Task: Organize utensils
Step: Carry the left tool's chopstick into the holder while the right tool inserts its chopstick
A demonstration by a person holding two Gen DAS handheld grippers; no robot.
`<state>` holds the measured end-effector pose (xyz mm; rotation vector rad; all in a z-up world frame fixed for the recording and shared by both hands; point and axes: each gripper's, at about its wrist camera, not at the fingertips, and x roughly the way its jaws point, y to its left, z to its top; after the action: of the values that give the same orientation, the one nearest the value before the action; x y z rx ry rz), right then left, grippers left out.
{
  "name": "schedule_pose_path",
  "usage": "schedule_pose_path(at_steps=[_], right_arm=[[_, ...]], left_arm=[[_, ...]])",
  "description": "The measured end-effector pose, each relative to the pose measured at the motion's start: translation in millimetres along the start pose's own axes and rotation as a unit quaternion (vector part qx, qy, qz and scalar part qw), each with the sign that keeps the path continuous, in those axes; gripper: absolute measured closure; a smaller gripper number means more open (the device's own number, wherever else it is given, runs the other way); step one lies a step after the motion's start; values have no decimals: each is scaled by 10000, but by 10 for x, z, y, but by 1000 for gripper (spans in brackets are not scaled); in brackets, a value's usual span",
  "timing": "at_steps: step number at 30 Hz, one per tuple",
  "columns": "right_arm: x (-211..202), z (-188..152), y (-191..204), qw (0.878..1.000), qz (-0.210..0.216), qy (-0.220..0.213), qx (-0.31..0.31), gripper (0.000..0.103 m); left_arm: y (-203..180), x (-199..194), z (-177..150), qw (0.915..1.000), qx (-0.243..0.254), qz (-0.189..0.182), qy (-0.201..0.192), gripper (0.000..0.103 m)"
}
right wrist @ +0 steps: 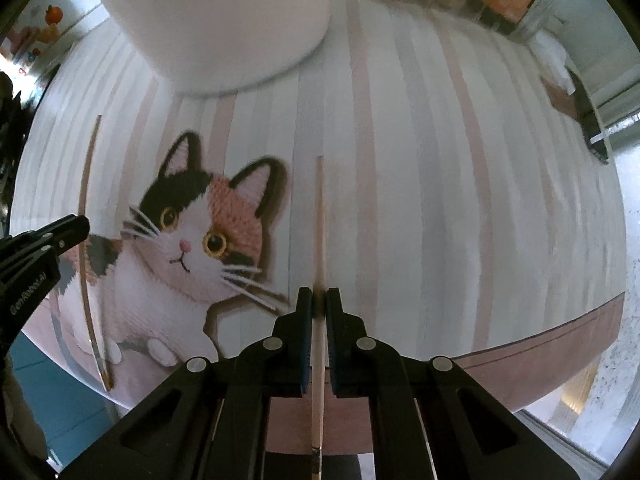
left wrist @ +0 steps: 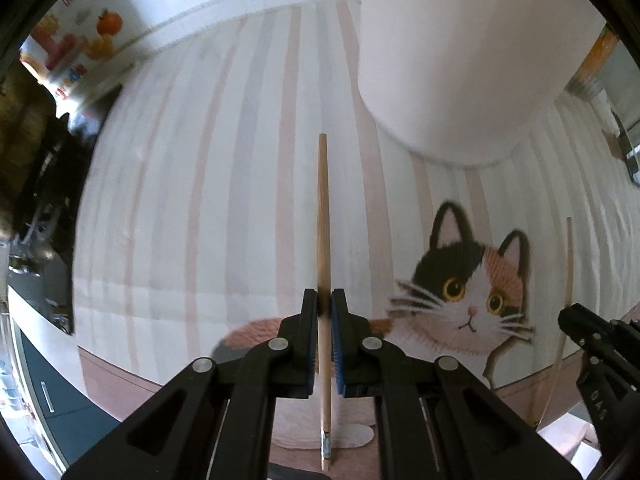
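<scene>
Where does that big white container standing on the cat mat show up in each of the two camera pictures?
Left wrist view: white container fills the upper right.
Right wrist view: it fills the upper left.
Shared landmark: the cat picture on the striped mat, just below the container in both.

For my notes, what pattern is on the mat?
Pale stripes with a calico cat picture on the mat, clearest in the right wrist view.
</scene>
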<state>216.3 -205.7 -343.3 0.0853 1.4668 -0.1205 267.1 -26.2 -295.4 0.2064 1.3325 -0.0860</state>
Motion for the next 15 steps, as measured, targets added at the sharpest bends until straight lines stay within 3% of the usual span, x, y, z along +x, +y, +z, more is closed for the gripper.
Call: schedule_pose_path(at_steps=[9,15], right_arm=[[-533,108,-170,9972,102,-741,91,96],[-745,194,-25,9928,159,-1180,134,96]], left_arm=[[48,-588,81,9974,-73,112,-712,99],[125,-903,148,9937,-127,113,-1111,99]])
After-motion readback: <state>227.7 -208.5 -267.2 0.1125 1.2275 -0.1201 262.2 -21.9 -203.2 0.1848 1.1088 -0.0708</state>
